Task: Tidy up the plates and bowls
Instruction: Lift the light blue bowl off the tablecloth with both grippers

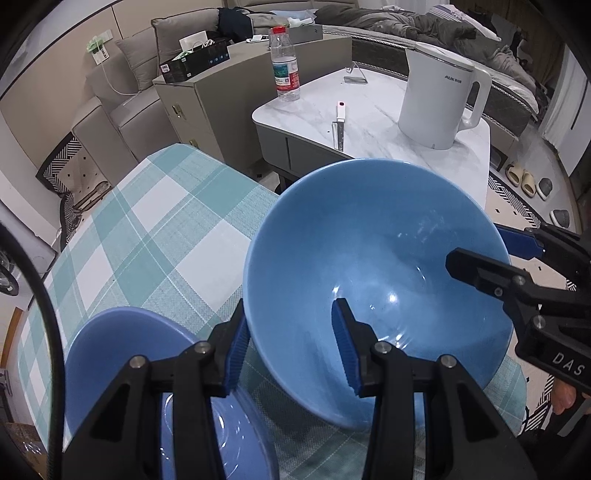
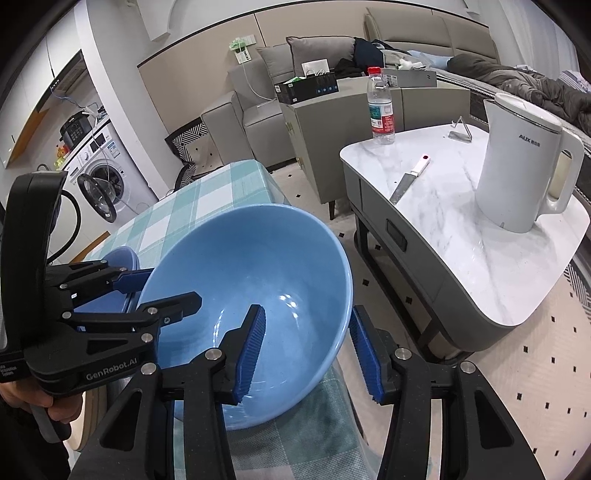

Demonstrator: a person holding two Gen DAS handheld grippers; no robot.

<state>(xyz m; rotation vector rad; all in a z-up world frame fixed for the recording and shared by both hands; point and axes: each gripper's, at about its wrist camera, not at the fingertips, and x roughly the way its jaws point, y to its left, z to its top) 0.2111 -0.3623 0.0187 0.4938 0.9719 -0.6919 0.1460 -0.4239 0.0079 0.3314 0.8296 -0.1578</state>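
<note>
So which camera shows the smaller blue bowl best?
The left wrist view: the smaller bowl sits close, most of its inside visible. The right wrist view shows only a sliver behind the left gripper.

A home, apparently a studio: sofa [image 2: 255, 107], unmade bed [image 1: 424, 26] and washing machine [image 2: 99, 177] share one room.

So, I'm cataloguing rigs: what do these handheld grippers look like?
Both the left gripper and the right gripper have angular matte black frames with silver bolts and ribbed blue pads on the jaws. White lettering reads "GenRobot.AI" on the left one and "DAS" on the right one.
</note>
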